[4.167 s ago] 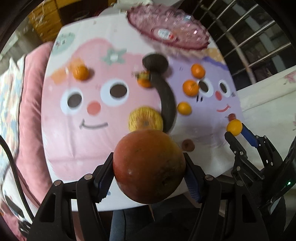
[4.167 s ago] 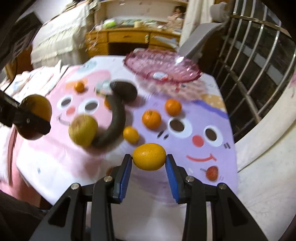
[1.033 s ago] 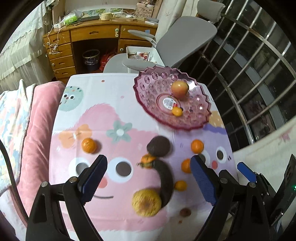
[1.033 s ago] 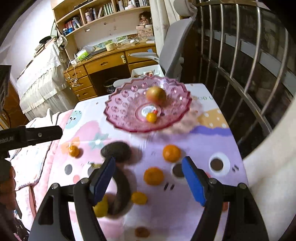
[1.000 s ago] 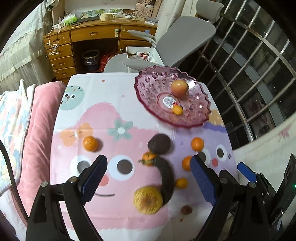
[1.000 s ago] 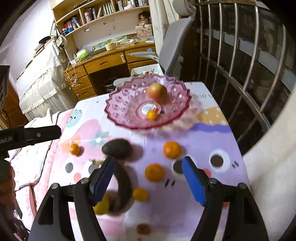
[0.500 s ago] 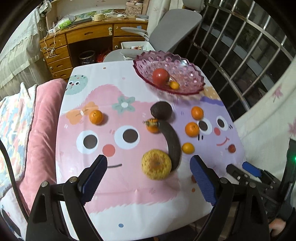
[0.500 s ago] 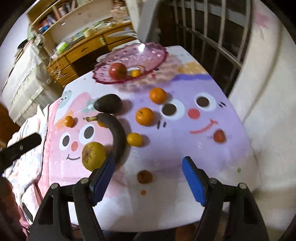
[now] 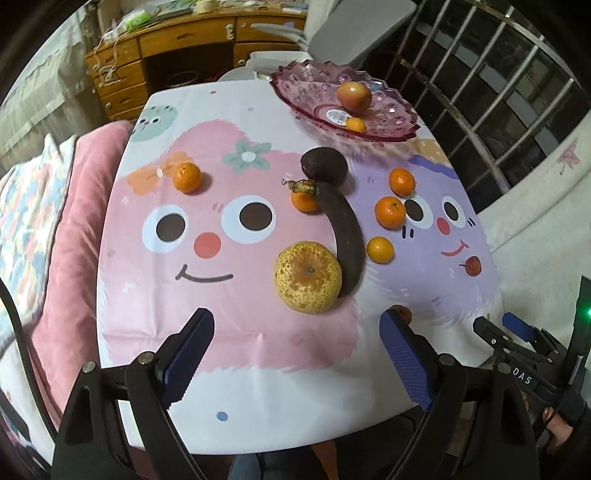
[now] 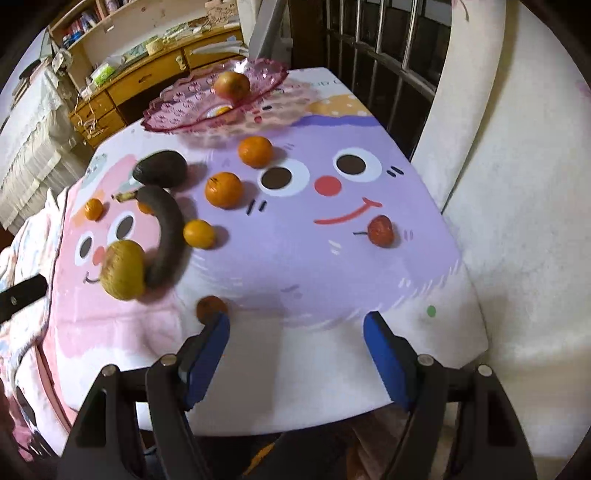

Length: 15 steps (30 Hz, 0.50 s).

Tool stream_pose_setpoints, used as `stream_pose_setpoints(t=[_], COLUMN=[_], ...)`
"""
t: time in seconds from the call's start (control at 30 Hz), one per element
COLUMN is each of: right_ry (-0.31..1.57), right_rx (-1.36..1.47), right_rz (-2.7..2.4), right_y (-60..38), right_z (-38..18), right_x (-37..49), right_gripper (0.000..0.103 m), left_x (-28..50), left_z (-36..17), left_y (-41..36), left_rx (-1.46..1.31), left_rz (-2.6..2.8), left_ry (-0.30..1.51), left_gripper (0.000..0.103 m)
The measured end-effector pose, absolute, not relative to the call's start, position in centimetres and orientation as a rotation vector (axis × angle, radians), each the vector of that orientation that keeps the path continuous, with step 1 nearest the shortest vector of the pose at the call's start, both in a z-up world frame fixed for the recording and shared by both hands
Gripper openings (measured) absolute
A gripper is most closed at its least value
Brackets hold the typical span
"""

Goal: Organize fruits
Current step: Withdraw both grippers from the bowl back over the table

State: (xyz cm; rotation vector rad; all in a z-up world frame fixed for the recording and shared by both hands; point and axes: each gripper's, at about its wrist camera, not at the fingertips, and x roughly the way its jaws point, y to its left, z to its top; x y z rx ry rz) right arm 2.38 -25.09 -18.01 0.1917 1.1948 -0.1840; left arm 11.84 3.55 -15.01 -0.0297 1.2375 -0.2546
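Observation:
A pink glass bowl (image 9: 391, 122) at the table's far end holds an apple (image 9: 353, 96) and a small orange fruit (image 9: 356, 124). On the cartoon tablecloth lie a large yellow citrus (image 9: 307, 277), a blackened banana (image 9: 345, 236), a dark avocado (image 9: 324, 166), several tangerines (image 9: 389, 212) and a small red fruit (image 10: 380, 229). My left gripper (image 9: 295, 354) is open and empty above the near edge. My right gripper (image 10: 295, 343) is open and empty at the near right, next to a small brown fruit (image 10: 210, 308).
A pink cushion (image 9: 70, 229) lies along the table's left side. A wooden desk (image 9: 177, 48) and a grey chair (image 9: 354, 26) stand behind the table. Metal window bars (image 9: 498, 92) run along the right, with a white fabric surface (image 10: 517, 184) beside the table.
The apple and small orange fruit that I held are now in the bowl. Both grippers, now open, have pulled back and down to the table's near edge.

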Motion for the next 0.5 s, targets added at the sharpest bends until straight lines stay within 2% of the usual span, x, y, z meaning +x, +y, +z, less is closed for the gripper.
stream_pose_setpoints(t=[0.5], right_ry=[1.188], right_rx=[-0.013], right_rz=[0.104], right_y=[-32.3], right_z=[-20.6], right_x=[3.9], right_gripper=[0.075], left_x=[8.8], left_z=[-19.3], left_y=[-3.3], left_rx=[-0.149], left_rz=[-0.109], left_ry=[1.278], left_gripper=[0.09])
